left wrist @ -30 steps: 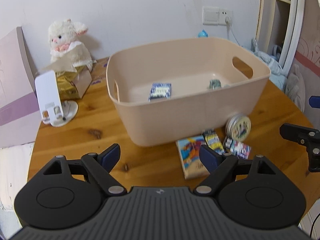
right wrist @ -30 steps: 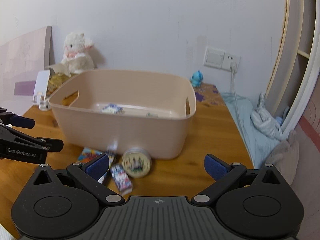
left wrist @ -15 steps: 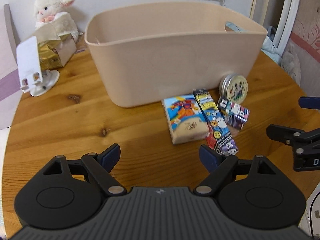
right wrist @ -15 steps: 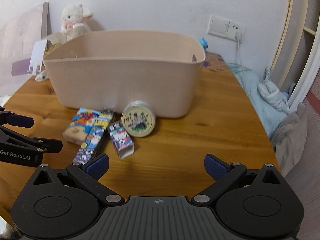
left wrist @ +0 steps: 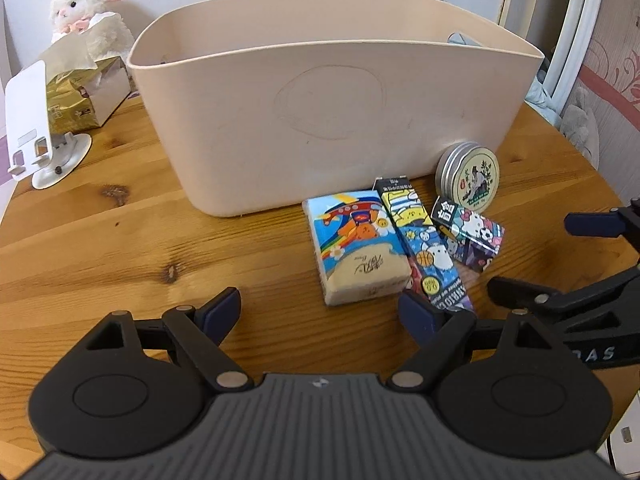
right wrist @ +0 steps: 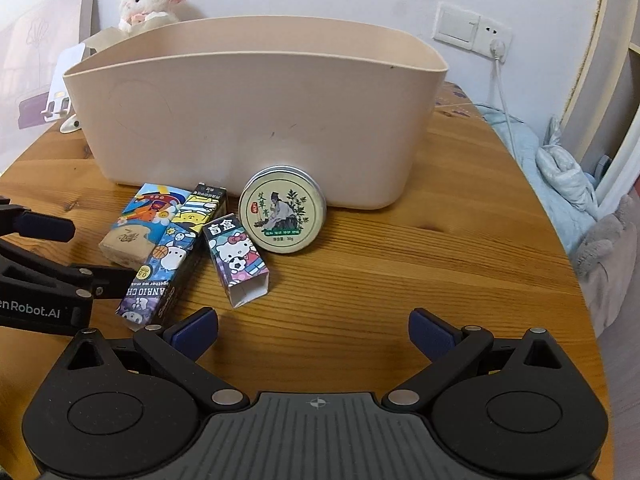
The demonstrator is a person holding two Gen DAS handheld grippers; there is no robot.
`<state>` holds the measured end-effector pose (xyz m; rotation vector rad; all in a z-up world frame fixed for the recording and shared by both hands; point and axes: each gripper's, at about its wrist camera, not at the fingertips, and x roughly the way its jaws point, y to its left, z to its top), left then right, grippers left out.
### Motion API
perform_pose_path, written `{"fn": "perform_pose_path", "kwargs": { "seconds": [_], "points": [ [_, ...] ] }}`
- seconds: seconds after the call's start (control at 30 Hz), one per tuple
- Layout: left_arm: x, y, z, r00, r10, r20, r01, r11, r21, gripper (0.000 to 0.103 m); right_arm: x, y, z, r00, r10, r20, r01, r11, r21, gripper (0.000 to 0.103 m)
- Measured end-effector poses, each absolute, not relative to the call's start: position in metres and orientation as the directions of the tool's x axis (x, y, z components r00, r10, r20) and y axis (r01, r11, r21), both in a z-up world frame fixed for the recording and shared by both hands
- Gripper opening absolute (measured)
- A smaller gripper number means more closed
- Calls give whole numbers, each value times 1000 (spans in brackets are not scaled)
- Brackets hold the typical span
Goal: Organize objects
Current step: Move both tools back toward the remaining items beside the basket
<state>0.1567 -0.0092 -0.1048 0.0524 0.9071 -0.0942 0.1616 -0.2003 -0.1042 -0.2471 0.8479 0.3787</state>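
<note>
1. Beige plastic forms the storage bin [left wrist: 332,120] that stands on the round wooden table [left wrist: 120,248]; from this low angle its inside is hidden.
2. Four small items lie in a cluster on the table against the bin's near wall.
3. The tissue pack [left wrist: 356,248] with a cartoon print lies flat, touching the long Sanrio pen box [left wrist: 420,240] beside it.
4. The Hello Kitty blind box [right wrist: 236,258] lies just beside the pen box, its open end toward the camera.
5. The round ointment tin [right wrist: 282,210] leans on edge against the bin wall.
6. The left gripper [left wrist: 320,308] hangs spread wide and empty, just short of the tissue pack.
7. The right gripper [right wrist: 312,328] is likewise spread and empty above bare wood near the blind box.
8. A plush lamb [left wrist: 88,4], a tissue box [left wrist: 80,92] and a white phone stand [left wrist: 36,120] sit behind the bin.
</note>
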Motion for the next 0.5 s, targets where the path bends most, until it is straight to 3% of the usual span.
{"fn": "perform_pose_path", "kwargs": {
  "seconds": [0.2, 0.5],
  "points": [
    [166, -6, -109, 618, -64, -784, 85, 996, -15, 87, 170, -197, -110, 593, 245, -767, -433, 900, -47, 103],
    [176, -7, -112, 631, -90, -770, 91, 995, -42, 100, 177, -192, -114, 599, 280, -750, -471, 881, -46, 103]
  ]
}}
